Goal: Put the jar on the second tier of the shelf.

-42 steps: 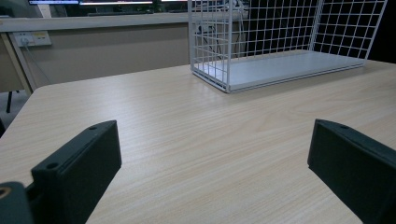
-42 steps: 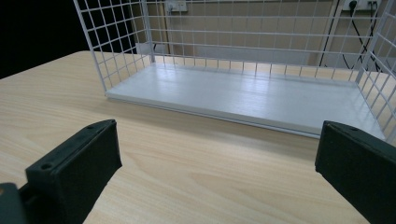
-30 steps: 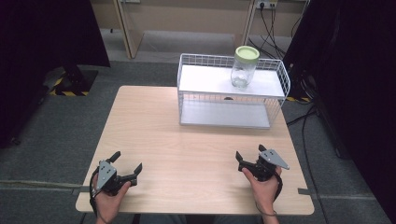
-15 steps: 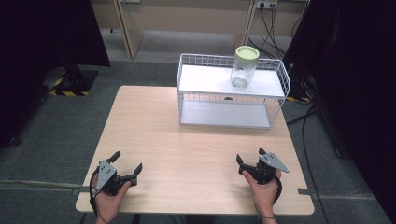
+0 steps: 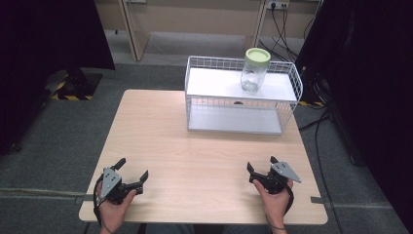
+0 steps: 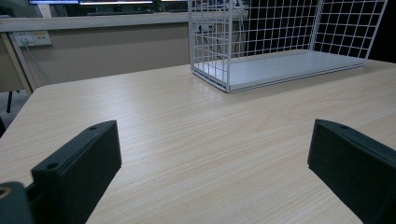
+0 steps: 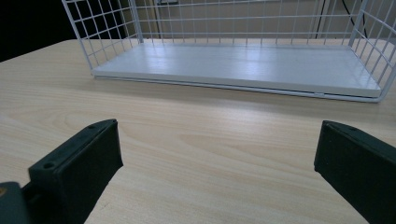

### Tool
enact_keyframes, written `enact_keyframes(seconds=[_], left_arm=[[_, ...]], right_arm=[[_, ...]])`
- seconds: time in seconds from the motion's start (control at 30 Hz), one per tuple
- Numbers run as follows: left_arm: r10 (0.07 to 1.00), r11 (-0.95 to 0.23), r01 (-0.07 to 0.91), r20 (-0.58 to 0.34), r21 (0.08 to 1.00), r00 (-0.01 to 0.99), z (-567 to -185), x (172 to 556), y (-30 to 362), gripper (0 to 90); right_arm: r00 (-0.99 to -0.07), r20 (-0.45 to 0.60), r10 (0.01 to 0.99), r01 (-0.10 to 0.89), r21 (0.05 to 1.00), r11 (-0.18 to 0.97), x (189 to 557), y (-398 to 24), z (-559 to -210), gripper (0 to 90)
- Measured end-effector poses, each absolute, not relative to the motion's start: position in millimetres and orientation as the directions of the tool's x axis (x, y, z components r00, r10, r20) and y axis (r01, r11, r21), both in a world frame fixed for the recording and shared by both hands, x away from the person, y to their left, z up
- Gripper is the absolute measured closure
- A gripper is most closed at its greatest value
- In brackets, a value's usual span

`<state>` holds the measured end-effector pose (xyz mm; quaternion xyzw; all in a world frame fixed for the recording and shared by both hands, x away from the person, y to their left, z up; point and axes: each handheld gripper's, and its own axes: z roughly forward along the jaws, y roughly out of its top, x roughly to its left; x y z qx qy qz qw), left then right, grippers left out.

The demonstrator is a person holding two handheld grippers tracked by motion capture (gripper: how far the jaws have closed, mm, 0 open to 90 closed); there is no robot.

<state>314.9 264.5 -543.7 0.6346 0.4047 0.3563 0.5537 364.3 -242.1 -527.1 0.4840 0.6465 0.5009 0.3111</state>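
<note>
The left gripper (image 5: 131, 173) is resting near the front left corner of the wooden table (image 5: 204, 151), its jaws spread wide and grasping nothing. Farther back, toward the right, a white wire rack (image 5: 241, 95) is standing on the table, and a glass jar (image 5: 254, 69) with a pale green lid is sitting upright on its top shelf. The right gripper (image 5: 260, 168) is lying near the front right edge, jaws likewise parted and empty, well apart from the jar.
</note>
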Motion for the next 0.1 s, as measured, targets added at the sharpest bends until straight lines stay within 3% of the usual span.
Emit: enact_keyframes(seconds=[0.1], left_arm=[[0.908, -0.057, 0.12, 0.002, 0.991, 0.418, -543.7, 315.0, 264.7, 2.2]], right_arm=[[-0.34, 0.083, 0.937, 0.313, 0.949, 0.03, 363.9, -242.0, -527.1, 0.9]])
